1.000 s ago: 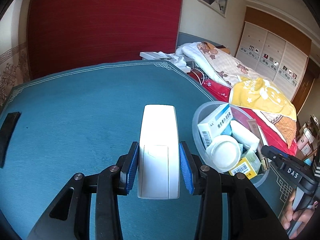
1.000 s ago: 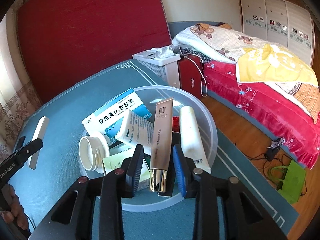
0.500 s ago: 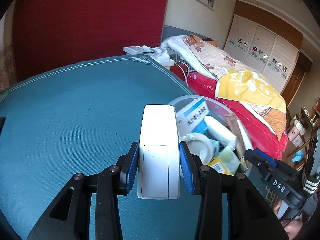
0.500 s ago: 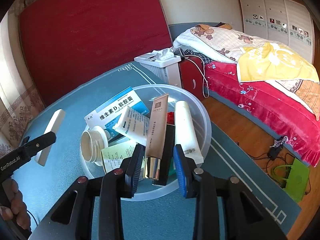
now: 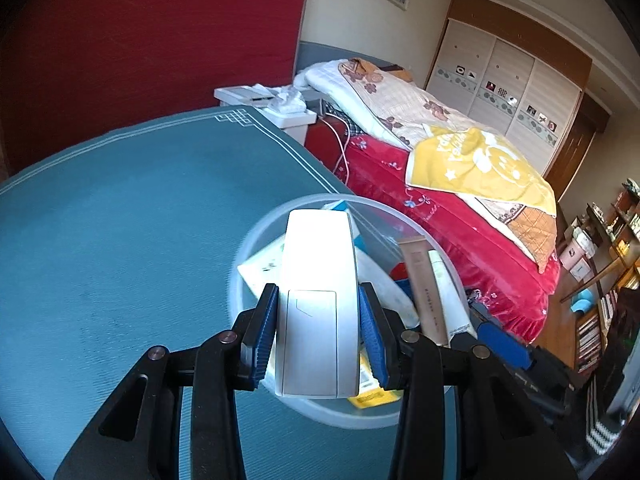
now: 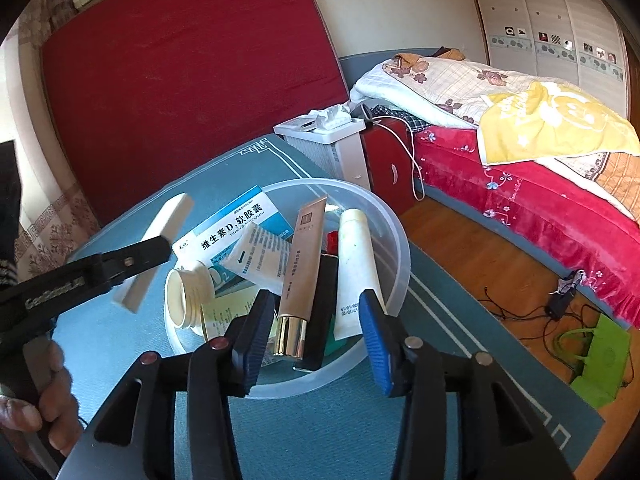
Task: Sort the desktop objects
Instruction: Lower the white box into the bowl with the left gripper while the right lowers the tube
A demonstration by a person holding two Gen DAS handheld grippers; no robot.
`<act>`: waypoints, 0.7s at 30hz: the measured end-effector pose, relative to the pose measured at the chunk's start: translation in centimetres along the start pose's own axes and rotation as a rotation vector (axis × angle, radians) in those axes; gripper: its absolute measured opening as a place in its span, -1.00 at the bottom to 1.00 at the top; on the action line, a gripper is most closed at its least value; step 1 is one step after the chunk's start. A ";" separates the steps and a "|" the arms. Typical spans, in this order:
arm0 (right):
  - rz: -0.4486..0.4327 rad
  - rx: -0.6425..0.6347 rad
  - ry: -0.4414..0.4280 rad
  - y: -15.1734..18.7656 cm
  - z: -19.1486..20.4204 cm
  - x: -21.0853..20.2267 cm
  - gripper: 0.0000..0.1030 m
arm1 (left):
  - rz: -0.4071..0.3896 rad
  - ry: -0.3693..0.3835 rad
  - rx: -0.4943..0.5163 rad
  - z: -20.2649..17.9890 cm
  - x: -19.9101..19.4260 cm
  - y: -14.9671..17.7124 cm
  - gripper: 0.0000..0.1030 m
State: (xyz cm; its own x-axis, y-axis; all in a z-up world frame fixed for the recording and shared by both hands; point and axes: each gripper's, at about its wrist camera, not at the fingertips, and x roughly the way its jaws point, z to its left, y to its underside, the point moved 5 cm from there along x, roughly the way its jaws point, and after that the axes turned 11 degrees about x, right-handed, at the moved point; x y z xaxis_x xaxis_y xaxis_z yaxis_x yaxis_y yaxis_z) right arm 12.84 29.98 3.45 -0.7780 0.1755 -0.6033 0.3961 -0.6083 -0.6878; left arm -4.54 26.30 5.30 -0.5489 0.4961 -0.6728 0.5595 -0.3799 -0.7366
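Gripping a white remote (image 5: 318,312), my left gripper (image 5: 318,336) hovers over the bowl (image 6: 396,240); my right gripper (image 6: 316,336) is released at 6 o'clock of the tube (image 6: 304,256).

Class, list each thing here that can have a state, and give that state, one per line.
Left gripper: shut on white remote, held above the bowl.
Right gripper: open, holding nothing.
Bowl: upright, filled with items.
Jar: lying on its side, lid off.
Gold-capped tube: capped.

Both tools, left tool (image 5: 318,332) and right tool (image 6: 316,334), are black with ribbed blue pads and round rivets (one bears blurry, perhaps "GenRobot", lettering).
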 end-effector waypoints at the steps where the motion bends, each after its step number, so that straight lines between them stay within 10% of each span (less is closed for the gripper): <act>1: 0.000 0.002 -0.003 0.0 -0.2 -0.1 -0.06 | 0.005 0.004 -0.002 -0.2 0.3 -0.1 -0.17; 21: 0.010 0.040 -0.009 -0.5 -1.9 0.4 -0.06 | 0.056 0.091 -0.054 -1.2 4.1 -0.8 -0.08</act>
State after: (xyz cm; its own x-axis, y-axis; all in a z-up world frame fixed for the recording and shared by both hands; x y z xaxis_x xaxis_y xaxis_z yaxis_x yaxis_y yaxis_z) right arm 13.28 31.80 2.81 -0.7789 0.1622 -0.6059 0.3841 -0.6403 -0.6652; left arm -6.49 29.60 3.16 -0.4586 0.5455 -0.7015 0.6217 -0.3671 -0.6919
